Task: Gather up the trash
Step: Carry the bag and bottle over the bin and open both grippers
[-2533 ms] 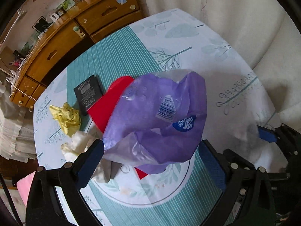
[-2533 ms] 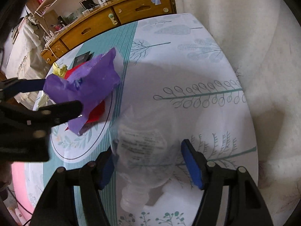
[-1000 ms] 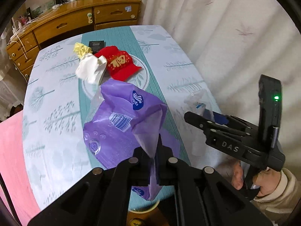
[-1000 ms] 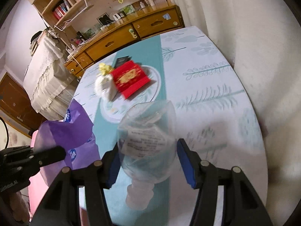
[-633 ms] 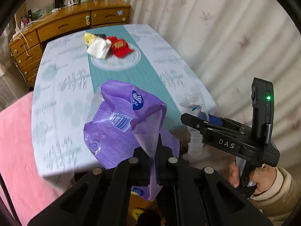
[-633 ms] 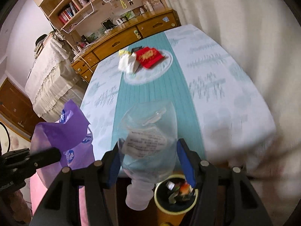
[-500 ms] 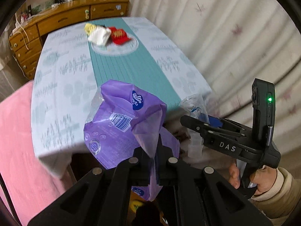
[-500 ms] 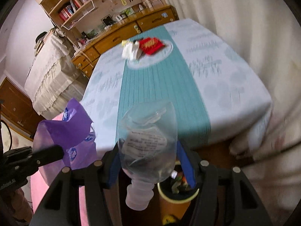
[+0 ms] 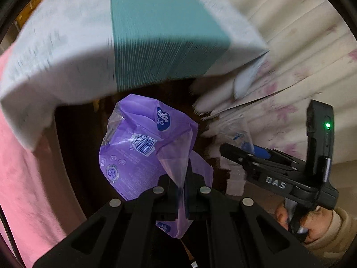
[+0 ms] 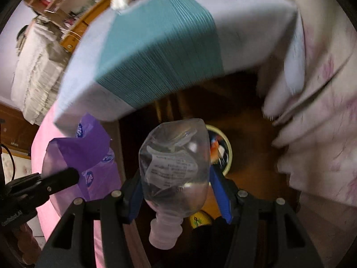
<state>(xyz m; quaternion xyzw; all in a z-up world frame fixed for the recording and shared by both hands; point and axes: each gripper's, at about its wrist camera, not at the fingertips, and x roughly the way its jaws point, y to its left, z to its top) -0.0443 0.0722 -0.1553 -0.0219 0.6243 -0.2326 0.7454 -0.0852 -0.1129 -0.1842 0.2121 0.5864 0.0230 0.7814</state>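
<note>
Hanging from the clenched left tongs (image 9: 183, 186), a purple wrapper (image 9: 142, 154); right tongs (image 10: 175, 192) grasp a clear bottle (image 10: 175, 167). Both have swung off the table (image 10: 160, 51), down toward the bin (image 10: 225, 154) just beyond the bottle: drop comes next. "DAS" reads on right tongs; wrapper logo illegible.

Dim under the tablecloth (image 9: 67, 44), bright above it — motion blur throughout, fisheye-warped edges, dark vignette corners.
</note>
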